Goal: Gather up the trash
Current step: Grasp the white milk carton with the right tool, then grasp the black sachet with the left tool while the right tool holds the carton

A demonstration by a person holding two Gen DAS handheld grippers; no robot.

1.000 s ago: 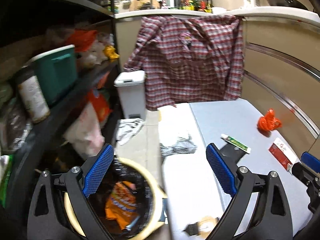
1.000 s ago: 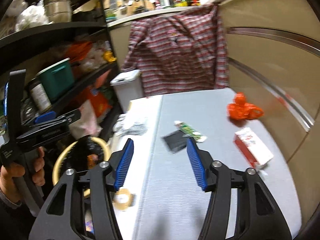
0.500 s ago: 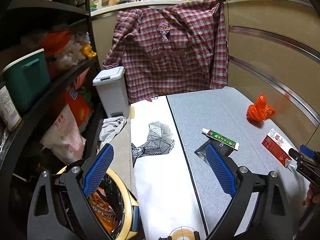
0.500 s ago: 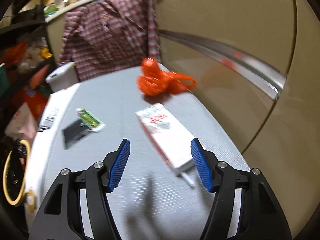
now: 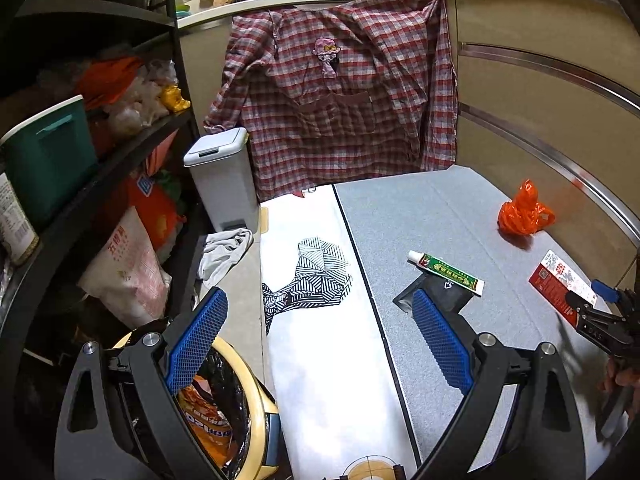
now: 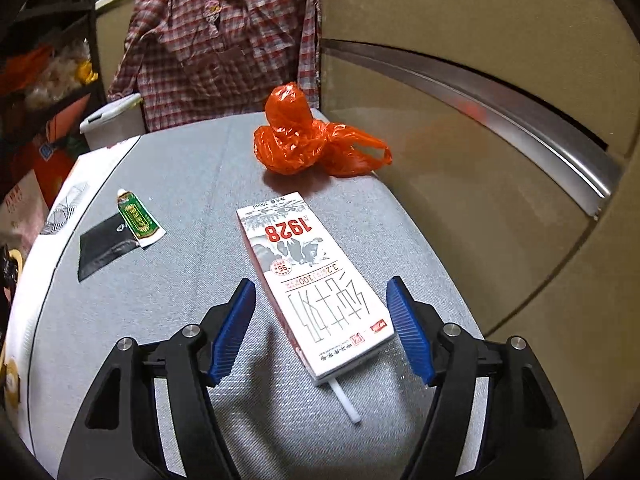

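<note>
**One milk carton lies between the right claw's open jaws**

One flat milk carton [image 6: 310, 280] is the thing the coming move turns on. It lies on the grey desk [image 6: 192, 184] near the right-hand edge, directly ahead of the right claw [image 6: 322, 328], with its near end already between the two blue pads. The pads stand wide to either side of it and touch neither long face; the jaws have just been opening, and nothing is gripped.

The carton's long axis runs almost along the line the claw points, slanting a little so that the far end leans toward the desk's left side. Its near end carries a white straw [image 6: 344, 398] that sticks out toward the camera; the far end points at the crumpled orange plastic bag [image 6: 312, 138] near the desk's far right corner. Lying this way, the carton offers its narrow width to the jaws, so closing across it looks like the natural grip.

The right hand is plainly the nearer one. The left claw [image 5: 320, 344], also wide and empty, hangs over the near left edge of the desk above a lined yellow bin [image 5: 256, 412] on the floor, well apart from the carton. A green ointment tube [image 6: 138, 218] rests across a black pouch [image 6: 102, 246] toward the desk's left side.
</note>
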